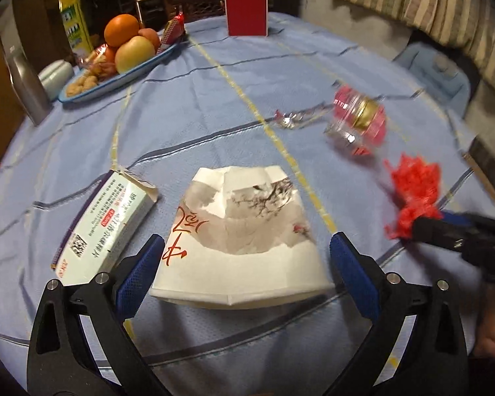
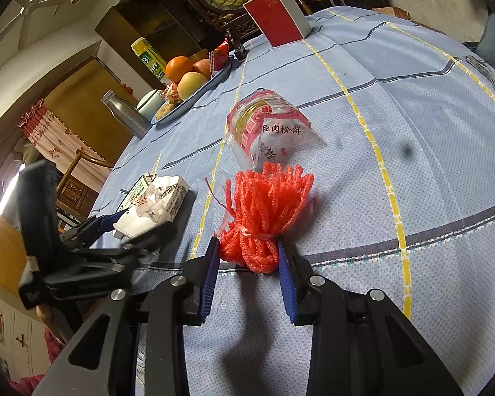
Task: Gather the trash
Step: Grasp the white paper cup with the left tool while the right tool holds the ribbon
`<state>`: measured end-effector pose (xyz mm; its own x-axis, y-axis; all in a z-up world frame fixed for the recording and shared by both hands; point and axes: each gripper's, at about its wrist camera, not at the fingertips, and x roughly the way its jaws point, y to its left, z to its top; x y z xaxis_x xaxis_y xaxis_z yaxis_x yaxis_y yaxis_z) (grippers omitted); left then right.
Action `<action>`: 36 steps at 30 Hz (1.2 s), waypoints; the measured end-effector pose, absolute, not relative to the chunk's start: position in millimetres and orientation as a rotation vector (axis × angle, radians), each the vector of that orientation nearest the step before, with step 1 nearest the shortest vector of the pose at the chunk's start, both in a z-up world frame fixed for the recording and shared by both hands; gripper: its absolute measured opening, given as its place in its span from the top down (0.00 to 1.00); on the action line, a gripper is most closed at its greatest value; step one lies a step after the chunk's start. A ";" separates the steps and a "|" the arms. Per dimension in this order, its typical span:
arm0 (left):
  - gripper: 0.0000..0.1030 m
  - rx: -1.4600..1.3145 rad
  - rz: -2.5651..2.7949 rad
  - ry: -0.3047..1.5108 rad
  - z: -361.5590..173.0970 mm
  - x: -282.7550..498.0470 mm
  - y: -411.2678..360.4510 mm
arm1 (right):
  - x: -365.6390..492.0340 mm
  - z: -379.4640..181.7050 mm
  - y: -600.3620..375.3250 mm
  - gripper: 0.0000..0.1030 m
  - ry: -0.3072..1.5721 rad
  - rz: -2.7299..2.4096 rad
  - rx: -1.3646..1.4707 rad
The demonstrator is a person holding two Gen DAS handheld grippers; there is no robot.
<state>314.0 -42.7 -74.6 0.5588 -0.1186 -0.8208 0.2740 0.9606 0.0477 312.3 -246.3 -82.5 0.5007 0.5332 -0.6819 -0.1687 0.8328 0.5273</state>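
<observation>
Trash lies scattered on a tabletop (image 2: 429, 165) covered in pale blue checked cloth: a crumpled white paper bag with ink-painting print (image 1: 244, 234), a white and green cardboard carton (image 1: 102, 227) just left of it, and a red and clear plastic pastry wrapper (image 2: 267, 125) farther off. The right gripper (image 2: 249, 257) has its jaws clenched on a bright red foam fruit net (image 2: 264, 211), pinched at its tied waist. The left gripper (image 1: 244, 277) has its jaws released, spread wide either side of the paper bag's near end. Risk: the light, springy net could slip free, or the bag could slide away as the jaws close.
</observation>
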 end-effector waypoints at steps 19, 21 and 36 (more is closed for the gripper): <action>0.24 -0.044 -0.316 0.711 -22.5 261.3 -18.8 | 271.6 -55.3 -259.0 0.76 0.837 0.423 0.464; 0.24 -0.049 -0.326 0.696 -15.1 252.6 -21.0 | 259.5 -45.5 -262.6 0.76 0.812 0.424 0.460; 0.24 0.000 -0.519 0.605 23.1 157.2 -93.7 | 129.3 0.8 -328.4 0.76 0.632 0.320 0.458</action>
